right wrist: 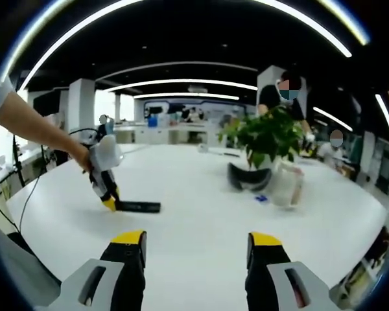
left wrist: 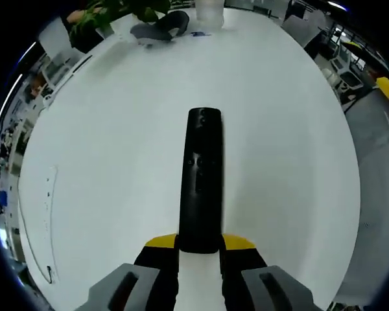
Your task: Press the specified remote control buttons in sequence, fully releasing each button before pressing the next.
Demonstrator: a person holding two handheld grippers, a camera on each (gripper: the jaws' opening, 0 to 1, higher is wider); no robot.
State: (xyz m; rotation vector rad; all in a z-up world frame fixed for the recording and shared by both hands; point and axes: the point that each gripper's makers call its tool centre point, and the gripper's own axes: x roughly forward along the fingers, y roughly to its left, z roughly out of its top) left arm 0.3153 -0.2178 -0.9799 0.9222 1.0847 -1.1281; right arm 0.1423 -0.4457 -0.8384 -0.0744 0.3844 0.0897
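The black remote control [left wrist: 201,178] lies flat on the white table [left wrist: 292,129], its near end clamped between the yellow-tipped jaws of the left gripper [left wrist: 200,249], its length running straight ahead of them; in the right gripper view the remote [right wrist: 138,207] lies ahead and to the left of the right gripper [right wrist: 199,249], whose jaws stand wide apart, holding nothing; farther ahead sit a potted plant [right wrist: 267,137], a dark headset [right wrist: 249,177] and a clear container [right wrist: 287,183].

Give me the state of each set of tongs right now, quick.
Left tongs: shut on the near end of the long black plastic remote control, which lies on the white table.
Right tongs: open, holding nothing, above the table.
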